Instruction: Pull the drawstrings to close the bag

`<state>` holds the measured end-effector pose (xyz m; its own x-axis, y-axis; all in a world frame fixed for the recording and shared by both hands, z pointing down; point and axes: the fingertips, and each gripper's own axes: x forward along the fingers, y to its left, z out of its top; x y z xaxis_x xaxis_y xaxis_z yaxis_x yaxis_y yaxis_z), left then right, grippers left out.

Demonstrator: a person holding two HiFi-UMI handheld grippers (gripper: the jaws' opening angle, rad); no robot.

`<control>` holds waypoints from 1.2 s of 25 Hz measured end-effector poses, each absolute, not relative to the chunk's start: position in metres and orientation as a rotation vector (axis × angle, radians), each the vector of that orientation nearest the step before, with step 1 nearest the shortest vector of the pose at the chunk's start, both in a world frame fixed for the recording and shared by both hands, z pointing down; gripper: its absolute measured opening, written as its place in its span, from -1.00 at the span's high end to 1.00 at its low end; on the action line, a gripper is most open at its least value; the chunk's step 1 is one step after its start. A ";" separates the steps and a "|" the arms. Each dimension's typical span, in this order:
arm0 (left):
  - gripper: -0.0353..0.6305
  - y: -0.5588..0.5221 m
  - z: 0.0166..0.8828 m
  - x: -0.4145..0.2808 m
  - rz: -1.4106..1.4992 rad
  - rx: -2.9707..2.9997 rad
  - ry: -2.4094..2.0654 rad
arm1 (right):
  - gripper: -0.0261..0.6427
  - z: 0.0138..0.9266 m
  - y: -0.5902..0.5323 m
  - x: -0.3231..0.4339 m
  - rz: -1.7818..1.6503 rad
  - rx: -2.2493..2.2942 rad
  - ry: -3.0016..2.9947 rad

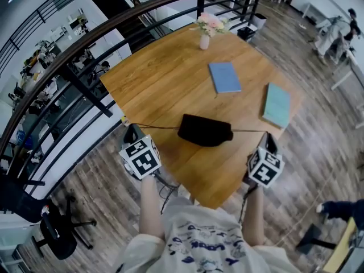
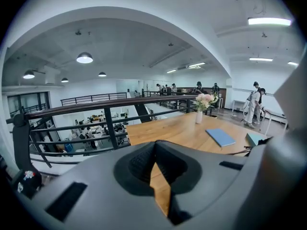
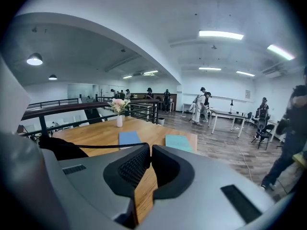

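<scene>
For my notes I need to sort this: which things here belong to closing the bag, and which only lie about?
Job: black fabric bag; thin black drawstrings; left gripper; right gripper.
Lying about: blue rectangular book; teal rectangular book; white vase of pink flowers.

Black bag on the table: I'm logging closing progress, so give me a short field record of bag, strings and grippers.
bag: black bag, bunched, on wooden table
left drawstring: taut, running to left gripper
right drawstring: taut, running to right gripper
left gripper: fingers shut on left drawstring
right gripper: fingers shut on right drawstring
beyond bag: blue book, teal book, flower vase
</scene>
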<state>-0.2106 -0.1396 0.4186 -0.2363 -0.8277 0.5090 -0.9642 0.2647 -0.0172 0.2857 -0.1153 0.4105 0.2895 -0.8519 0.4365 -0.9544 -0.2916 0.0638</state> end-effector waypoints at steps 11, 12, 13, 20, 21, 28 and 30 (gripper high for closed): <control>0.88 -0.138 0.413 -0.225 0.445 1.566 -2.202 | 0.86 0.402 -0.117 0.306 0.453 2.350 -1.604; 0.88 -0.138 0.412 -0.225 0.441 1.565 -2.203 | 0.86 0.401 -0.117 0.307 0.459 2.352 -1.609; 0.88 -0.138 0.412 -0.225 0.434 1.563 -2.203 | 0.86 0.401 -0.118 0.308 0.465 2.354 -1.614; 0.88 -0.140 0.411 -0.225 0.420 1.566 -2.197 | 0.86 0.403 -0.119 0.310 0.481 2.358 -1.615; 0.88 -0.140 0.412 -0.223 0.424 1.568 -2.195 | 0.86 0.404 -0.119 0.310 0.479 2.357 -1.613; 0.88 -0.142 0.418 -0.207 0.440 1.615 -2.166 | 0.87 0.407 -0.118 0.304 0.489 2.338 -1.614; 0.88 -0.143 0.418 -0.198 0.431 1.642 -2.146 | 0.87 0.408 -0.119 0.298 0.493 2.317 -1.634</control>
<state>-0.1980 -0.1432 0.4179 -0.2281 -0.8411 0.4904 -0.9652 0.2616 -0.0003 0.2982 -0.1190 0.4084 0.3087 -0.8537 0.4195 -0.9431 -0.3319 0.0187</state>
